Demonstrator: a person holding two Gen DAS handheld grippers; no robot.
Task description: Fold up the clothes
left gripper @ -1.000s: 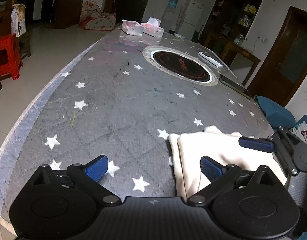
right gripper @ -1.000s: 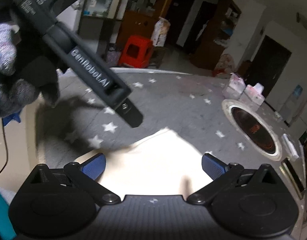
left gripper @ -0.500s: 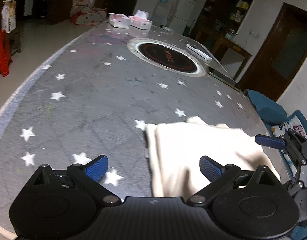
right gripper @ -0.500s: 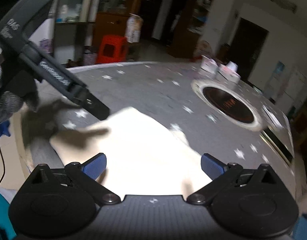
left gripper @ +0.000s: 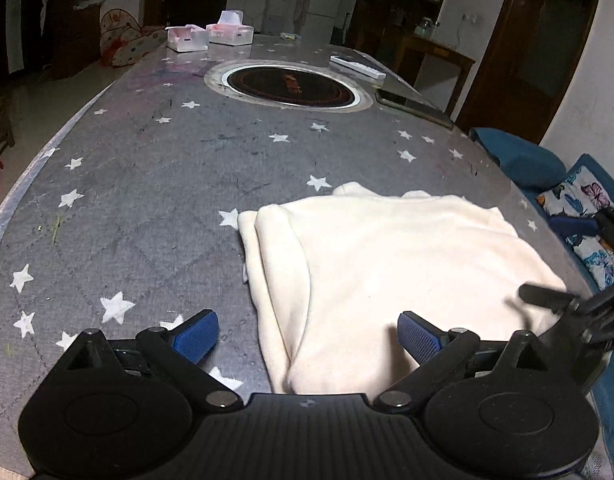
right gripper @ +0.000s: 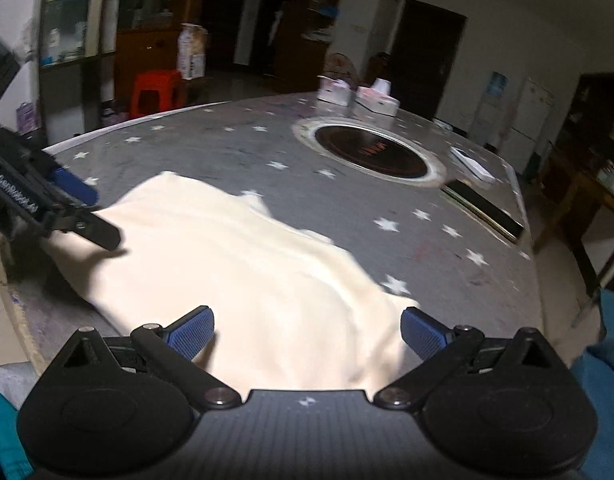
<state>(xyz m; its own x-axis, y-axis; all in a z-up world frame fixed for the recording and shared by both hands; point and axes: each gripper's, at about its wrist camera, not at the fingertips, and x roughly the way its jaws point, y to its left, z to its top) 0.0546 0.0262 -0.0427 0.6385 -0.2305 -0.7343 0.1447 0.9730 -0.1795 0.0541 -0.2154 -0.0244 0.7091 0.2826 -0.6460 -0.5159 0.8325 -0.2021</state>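
A cream folded garment lies flat on the grey star-patterned table, near its front edge. My left gripper is open and empty, hovering just before the garment's near left edge. My right gripper is open and empty over the garment's near right part; the garment also shows in the right wrist view. The right gripper's fingers reach in at the garment's right side, and the left gripper's finger reaches in at the garment's left corner.
A round black hotplate is set into the table further back. Two pink tissue boxes stand at the far end, a white remote and a dark tablet at the far right. Blue cushions lie right of the table.
Both grippers have drawn back and turned, so more of the garment shows. The garment lies still, and both grippers stay open.
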